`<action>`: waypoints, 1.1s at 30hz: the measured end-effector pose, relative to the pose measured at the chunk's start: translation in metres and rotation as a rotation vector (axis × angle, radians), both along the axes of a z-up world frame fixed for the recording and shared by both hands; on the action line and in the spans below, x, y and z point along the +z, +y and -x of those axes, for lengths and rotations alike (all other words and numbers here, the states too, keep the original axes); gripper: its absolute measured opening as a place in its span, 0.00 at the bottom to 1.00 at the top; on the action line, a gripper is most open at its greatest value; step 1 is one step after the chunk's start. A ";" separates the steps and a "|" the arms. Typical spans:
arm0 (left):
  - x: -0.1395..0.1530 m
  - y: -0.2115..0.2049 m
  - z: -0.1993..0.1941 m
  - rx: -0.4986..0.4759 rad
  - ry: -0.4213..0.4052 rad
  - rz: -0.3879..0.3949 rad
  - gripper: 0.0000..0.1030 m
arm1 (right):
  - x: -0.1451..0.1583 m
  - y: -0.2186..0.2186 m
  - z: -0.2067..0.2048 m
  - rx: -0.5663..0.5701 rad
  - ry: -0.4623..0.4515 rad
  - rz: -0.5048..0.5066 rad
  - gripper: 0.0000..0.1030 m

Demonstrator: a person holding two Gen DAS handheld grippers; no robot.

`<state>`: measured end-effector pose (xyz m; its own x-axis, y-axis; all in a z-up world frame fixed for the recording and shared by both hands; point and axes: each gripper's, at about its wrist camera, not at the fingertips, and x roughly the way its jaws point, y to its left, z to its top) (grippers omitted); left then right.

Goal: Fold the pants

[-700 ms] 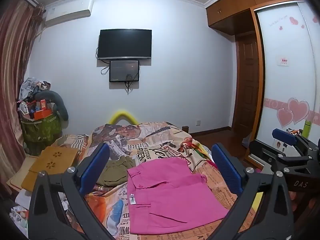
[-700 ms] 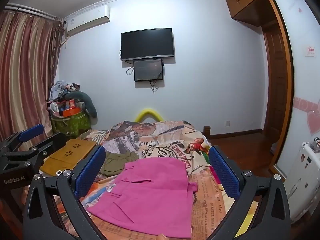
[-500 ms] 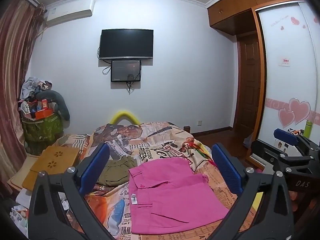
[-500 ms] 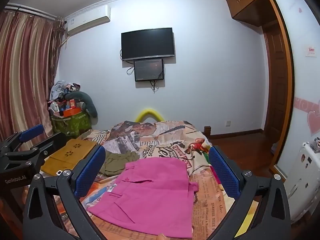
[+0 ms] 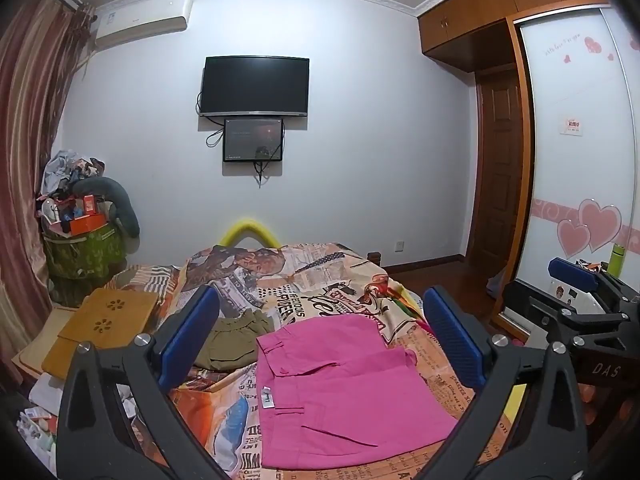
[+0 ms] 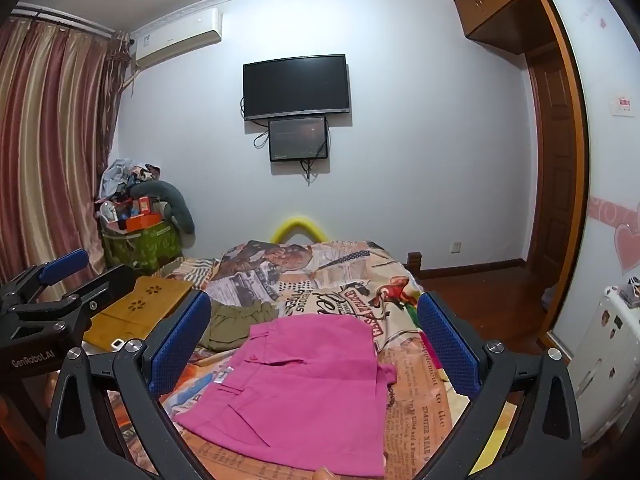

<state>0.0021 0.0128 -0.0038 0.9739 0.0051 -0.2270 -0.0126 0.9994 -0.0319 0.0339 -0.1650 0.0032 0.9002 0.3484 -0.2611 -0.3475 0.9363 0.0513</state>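
While we hold the left gripper [image 5: 320, 344] and right gripper [image 6: 314, 340] above the near edge of the bed [image 5: 332, 272], both spread wide and empty, the pink pants [image 5: 340, 392] lie folded flat on it, olive shorts [image 5: 234, 336] just beyond them.

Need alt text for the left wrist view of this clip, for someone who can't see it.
Pink pants lie flat on a bed covered in a newspaper-print sheet, framed by the open, empty left gripper. An olive garment lies beyond them to the left, the open right gripper shows at the right edge, and a wall TV hangs behind.
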 end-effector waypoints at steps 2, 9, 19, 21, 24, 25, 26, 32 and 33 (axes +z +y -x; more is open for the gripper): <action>-0.001 0.002 -0.001 0.000 0.003 0.002 1.00 | 0.000 0.000 0.000 -0.001 0.000 0.001 0.99; -0.001 0.001 -0.003 0.002 0.005 0.001 1.00 | 0.001 -0.001 0.000 -0.001 0.001 0.001 0.99; 0.001 -0.003 -0.003 0.002 0.003 -0.008 1.00 | 0.000 0.003 0.001 -0.004 -0.003 0.000 0.99; 0.001 -0.003 -0.003 0.001 0.004 -0.007 1.00 | -0.001 0.002 0.000 -0.004 -0.003 0.001 0.99; 0.001 -0.004 -0.003 0.002 0.003 -0.008 1.00 | -0.001 0.001 0.000 -0.004 -0.004 0.002 0.99; 0.001 -0.004 -0.003 0.001 0.004 -0.008 1.00 | -0.001 0.001 0.000 -0.004 -0.003 0.001 0.99; 0.001 -0.004 -0.002 0.000 0.004 -0.008 1.00 | -0.001 0.001 0.000 -0.004 -0.003 0.001 0.99; 0.000 -0.004 -0.002 0.004 0.001 -0.010 1.00 | -0.001 0.001 0.000 -0.004 -0.004 0.001 0.99; 0.000 -0.004 -0.002 0.004 0.000 -0.010 1.00 | -0.001 0.002 0.000 -0.003 -0.004 0.001 0.99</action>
<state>0.0040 0.0085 -0.0039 0.9737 0.0111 -0.2274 -0.0166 0.9996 -0.0222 0.0340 -0.1634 0.0019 0.9024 0.3451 -0.2580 -0.3446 0.9375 0.0490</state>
